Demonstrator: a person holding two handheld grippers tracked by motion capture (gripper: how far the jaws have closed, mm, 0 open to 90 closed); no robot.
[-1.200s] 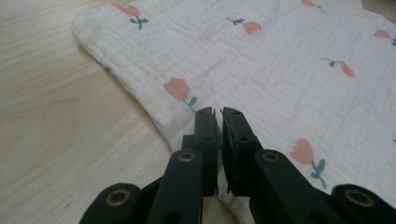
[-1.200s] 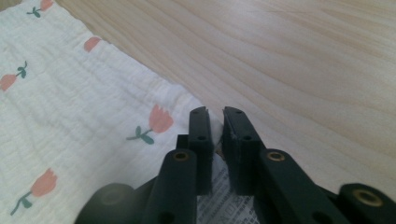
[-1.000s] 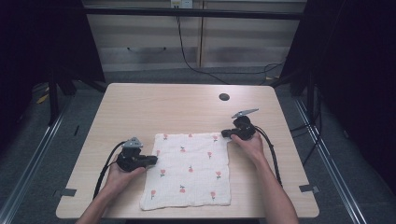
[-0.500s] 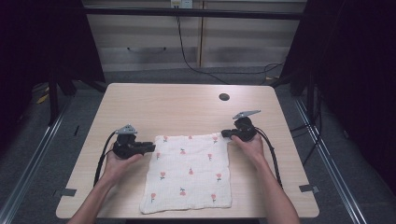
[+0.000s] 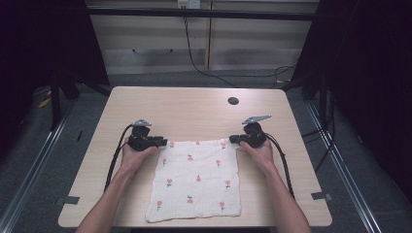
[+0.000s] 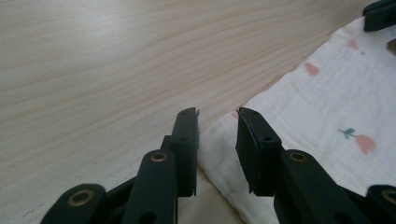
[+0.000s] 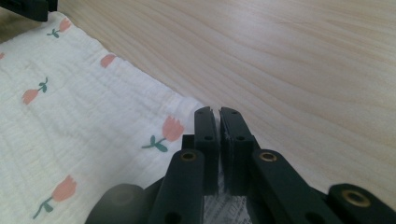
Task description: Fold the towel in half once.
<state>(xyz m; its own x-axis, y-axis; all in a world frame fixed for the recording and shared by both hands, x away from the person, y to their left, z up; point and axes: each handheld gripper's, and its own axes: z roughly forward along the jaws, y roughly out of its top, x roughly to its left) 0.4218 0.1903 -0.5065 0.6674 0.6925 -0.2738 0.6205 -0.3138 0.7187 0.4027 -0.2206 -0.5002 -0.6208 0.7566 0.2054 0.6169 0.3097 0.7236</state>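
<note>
Now the left gripper (image 6: 217, 135) has just been opening; its spread fingers straddle the cloth (image 6: 322, 140) corner, untouched, while the right gripper (image 7: 218, 140) pinches the opposite corner.

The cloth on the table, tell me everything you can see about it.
The cloth is a white, crinkly woven square printed with small pink tulips on green stems. It lies flat and spread on the wooden table, near its front edge. The right gripper pinches its far right corner; the left gripper, jaws just opened, straddles the far left corner.
</note>
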